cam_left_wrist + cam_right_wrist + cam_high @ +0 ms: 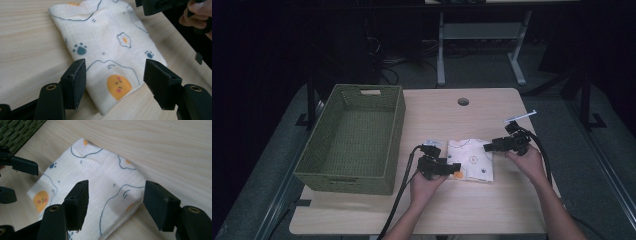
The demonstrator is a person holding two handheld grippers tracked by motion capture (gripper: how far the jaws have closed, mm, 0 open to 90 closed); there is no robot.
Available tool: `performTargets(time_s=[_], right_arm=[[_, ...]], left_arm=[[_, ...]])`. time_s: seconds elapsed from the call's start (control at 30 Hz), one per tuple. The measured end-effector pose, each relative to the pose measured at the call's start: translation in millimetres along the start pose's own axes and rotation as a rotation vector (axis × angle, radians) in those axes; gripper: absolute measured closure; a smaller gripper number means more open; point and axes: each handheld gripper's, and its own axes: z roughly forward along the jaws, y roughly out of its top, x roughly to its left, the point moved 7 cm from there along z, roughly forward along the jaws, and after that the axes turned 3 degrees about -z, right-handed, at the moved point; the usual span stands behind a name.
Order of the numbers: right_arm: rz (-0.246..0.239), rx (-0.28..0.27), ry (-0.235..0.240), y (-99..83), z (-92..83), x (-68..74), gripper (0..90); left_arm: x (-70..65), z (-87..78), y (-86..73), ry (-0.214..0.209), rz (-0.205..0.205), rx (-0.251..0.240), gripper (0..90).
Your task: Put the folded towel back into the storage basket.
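Step in hand: you are lining both grippers up on the folded cloth [470, 160], one at each end, most likely to pick it up or fold it once more; nothing is gripped yet.
Cloth: it lies flat on the table [492, 210], folded into a small white square printed with eggs and paw marks, right of the green woven basket [312, 165] and well apart from it.
Left gripper [115, 83]: your jaws stand apart, straddling the near corner with the orange face print; the pads sit just off the fabric on either side and do not press it. In the high view this gripper [454, 169] sits at the cloth's lower left corner.
Right gripper [116, 203]: jaws apart here too, set over the folded edge at the opposite end, with cloth between them but no squeeze. In the high view it [488, 147] meets the cloth's upper right edge.
Next move: bring each pair of pads down so one slips under the stacked layers, then close on all of them together.
Watch for: catching only the top layer, which would let the fold fall open as you lift; keep both hands level when you raise it.
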Motion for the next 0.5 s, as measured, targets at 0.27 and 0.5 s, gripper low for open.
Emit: performTargets(time_s=[0.27,0.5], right_arm=[[-0.015,0.020,-0.024,7.5,5.1,-2.1,41.0],[-0.022,0.023,-0.048,10.9,10.4,-2.2,43.2]], left_arm=[[3.7,3.3,-3.1,0.003,-0.017,0.015,35.8],[4.4,7.3,-4.9,0.026,-0.013,0.026,38.3]])
